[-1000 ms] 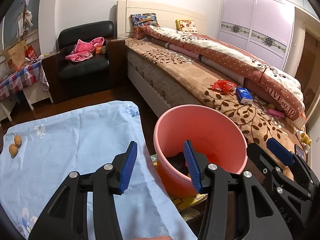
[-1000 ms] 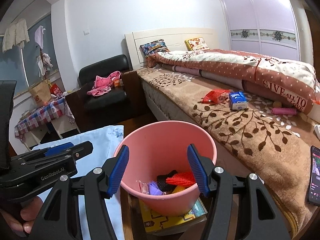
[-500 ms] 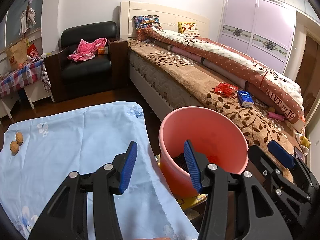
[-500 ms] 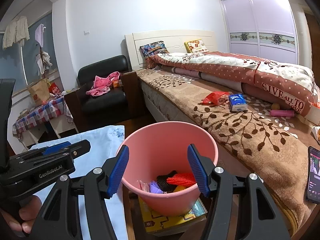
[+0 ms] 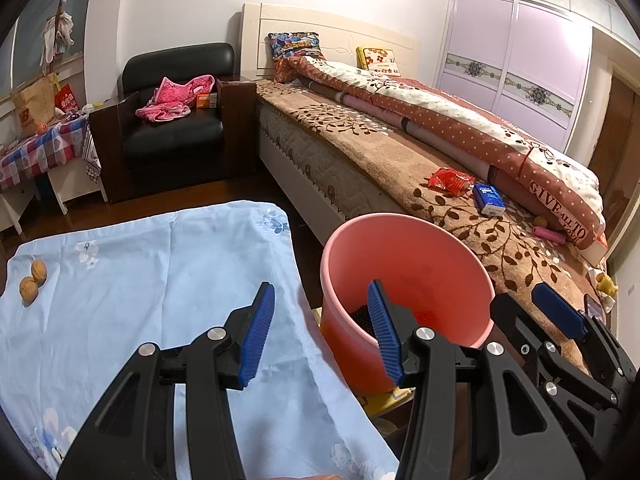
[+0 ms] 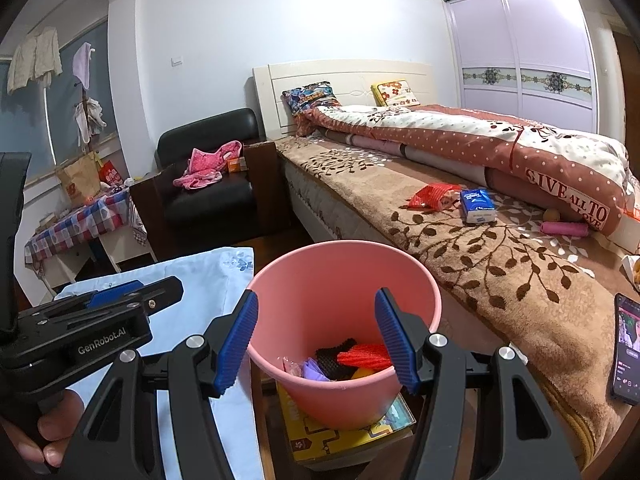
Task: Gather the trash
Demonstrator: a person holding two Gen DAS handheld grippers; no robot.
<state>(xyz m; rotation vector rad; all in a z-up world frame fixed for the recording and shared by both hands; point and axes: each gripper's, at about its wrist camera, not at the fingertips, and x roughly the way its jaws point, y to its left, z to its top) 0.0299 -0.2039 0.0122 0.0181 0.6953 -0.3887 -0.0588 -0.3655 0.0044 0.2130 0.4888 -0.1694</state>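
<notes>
A pink bucket (image 6: pixel 416 292) stands between the bed and a blue cloth; it also shows in the left wrist view (image 5: pixel 452 256). Inside lie a red net piece (image 6: pixel 364 358), black mesh (image 6: pixel 334 356) and purple and pink wrappers. On the bed lie a red wrapper (image 6: pixel 432 196) and a blue tissue pack (image 6: pixel 476 205); both show in the left wrist view, wrapper (image 5: pixel 450 180), pack (image 5: pixel 489 199). My left gripper (image 5: pixel 320 334) is open and empty over the cloth and bucket rim. My right gripper (image 6: pixel 318 340) is open and empty just above the bucket.
Two walnuts (image 5: pixel 34 280) lie on the blue cloth (image 5: pixel 140 280). A pink roll (image 6: pixel 564 228) and a phone (image 6: pixel 626 348) lie on the bed. The bucket sits on a yellow box (image 6: pixel 344 432). A black armchair (image 6: pixel 208 192) with pink clothing stands behind.
Both grippers have drawn back and risen slightly; the bucket and bed sit a little lower in view. Both stay open and empty.
</notes>
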